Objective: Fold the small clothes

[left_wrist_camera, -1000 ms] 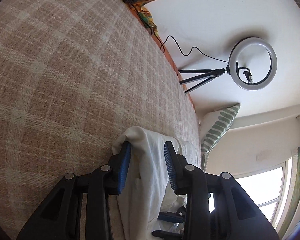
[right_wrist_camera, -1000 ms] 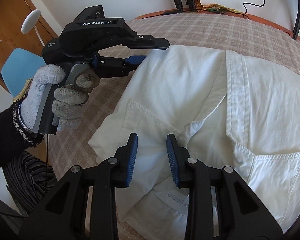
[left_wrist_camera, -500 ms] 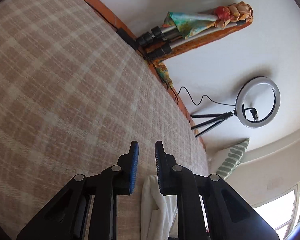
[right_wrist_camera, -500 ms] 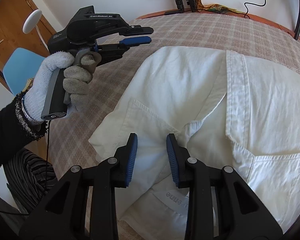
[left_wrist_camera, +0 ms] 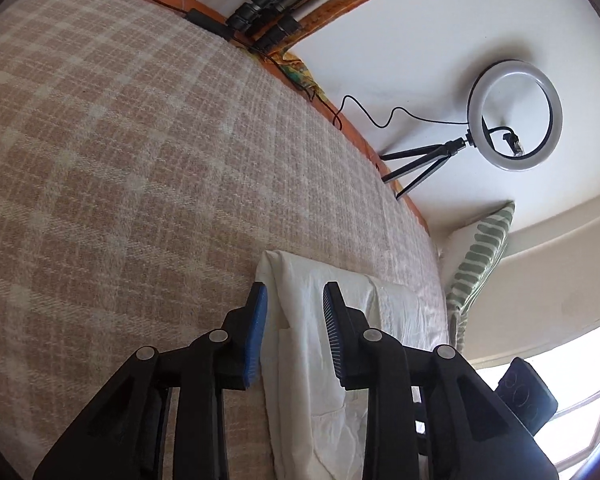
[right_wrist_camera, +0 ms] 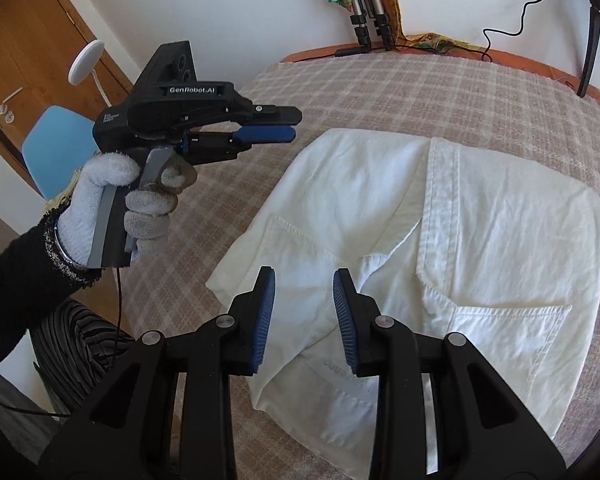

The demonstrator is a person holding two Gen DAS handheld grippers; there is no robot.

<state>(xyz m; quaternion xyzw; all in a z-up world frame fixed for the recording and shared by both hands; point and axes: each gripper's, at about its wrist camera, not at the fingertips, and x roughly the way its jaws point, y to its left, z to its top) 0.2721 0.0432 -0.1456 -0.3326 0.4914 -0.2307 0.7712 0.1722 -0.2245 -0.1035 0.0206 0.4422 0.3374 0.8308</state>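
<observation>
A white garment point(right_wrist_camera: 440, 240), folded and with pockets showing, lies flat on the checked bed cover point(right_wrist_camera: 420, 92). My right gripper point(right_wrist_camera: 304, 312) is open and empty, hovering just above the garment's near left part. My left gripper point(right_wrist_camera: 276, 126) is held in a gloved hand in the air, left of the garment and apart from it; it looks open and empty. In the left wrist view the left gripper point(left_wrist_camera: 294, 312) is open, with the garment's edge point(left_wrist_camera: 300, 344) seen between its fingers.
A ring light on a tripod point(left_wrist_camera: 514, 116) and a striped cushion point(left_wrist_camera: 480, 256) stand by the wall past the bed. Tripod legs and a cable point(right_wrist_camera: 374, 28) lie at the bed's far edge. A blue chair point(right_wrist_camera: 56, 140) stands to the left.
The left gripper rose off the garment, closed partway and turned, then opened again beside the garment. The right gripper stayed open above the garment.
</observation>
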